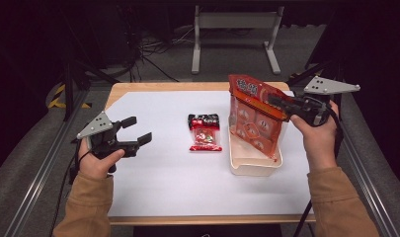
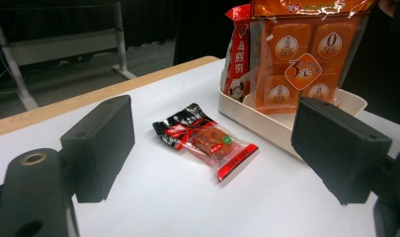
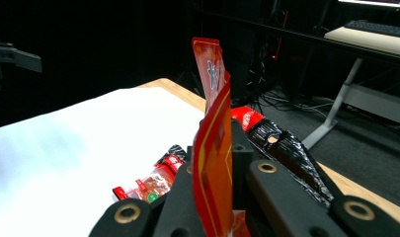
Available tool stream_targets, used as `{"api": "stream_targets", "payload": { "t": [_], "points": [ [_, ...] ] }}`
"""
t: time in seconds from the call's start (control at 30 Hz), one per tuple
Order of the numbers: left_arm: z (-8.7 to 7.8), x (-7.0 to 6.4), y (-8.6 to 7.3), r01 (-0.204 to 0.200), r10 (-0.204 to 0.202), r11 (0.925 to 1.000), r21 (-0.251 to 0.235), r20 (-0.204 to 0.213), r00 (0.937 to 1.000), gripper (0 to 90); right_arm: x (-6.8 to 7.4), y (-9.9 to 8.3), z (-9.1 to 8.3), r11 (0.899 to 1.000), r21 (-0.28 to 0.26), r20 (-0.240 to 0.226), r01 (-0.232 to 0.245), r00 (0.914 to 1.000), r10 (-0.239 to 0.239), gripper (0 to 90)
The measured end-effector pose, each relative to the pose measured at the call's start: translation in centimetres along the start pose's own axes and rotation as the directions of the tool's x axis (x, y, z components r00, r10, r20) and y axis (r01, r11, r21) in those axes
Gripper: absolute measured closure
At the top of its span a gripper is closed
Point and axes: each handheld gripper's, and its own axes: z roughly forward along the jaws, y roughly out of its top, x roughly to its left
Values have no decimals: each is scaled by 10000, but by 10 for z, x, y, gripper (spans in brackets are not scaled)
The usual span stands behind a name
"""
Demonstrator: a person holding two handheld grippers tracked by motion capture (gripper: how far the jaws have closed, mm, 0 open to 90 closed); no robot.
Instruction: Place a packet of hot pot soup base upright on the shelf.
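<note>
1. At the right of the high view, the right gripper (image 1: 281, 106) is clamped on the top edge of a large orange snack bag (image 1: 252, 118). In the right gripper view its jaws press together on the bag's thin red-and-orange seam (image 3: 213, 163).

2. The bag stands upright with its lower end inside the cream tray (image 1: 252, 165), right of centre on the white table (image 1: 163, 182). Whether the bottom already rests on the tray floor cannot be told.

3. A second red packet (image 2: 239, 54) leans in the tray behind the orange bag, seen in the upper middle of the left gripper view.

4. The left gripper (image 1: 133, 131) hovers at the left of the high view, its jaws apart and holding nothing. In its own view the black pads (image 2: 101, 143) frame the small red-and-black pouch (image 2: 205, 140).

5. That pouch (image 1: 205, 132) lies flat at the centre of the table, just beside the tray and outside it.

6. Judged from this, packing the tray is partly done: one packet is in and the orange bag is nearly placed but not yet released. The small pouch is left to pick up and put in.
</note>
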Motion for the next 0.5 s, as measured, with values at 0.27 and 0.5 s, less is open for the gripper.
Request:
{"api": "stream_targets", "payload": {
  "t": [0.27, 0.5],
  "points": [
    [2, 1, -1, -56, 56, 10000, -77, 34, 10000, 157, 3, -6, 1, 9999, -116, -112, -46, 9999, 45, 895],
    [2, 1, -2, -64, 64, 10000, -46, 34, 10000, 153, 4, -13, 6, 9997, 242, 2, -38, 10000, 38, 894]
  ]
}}
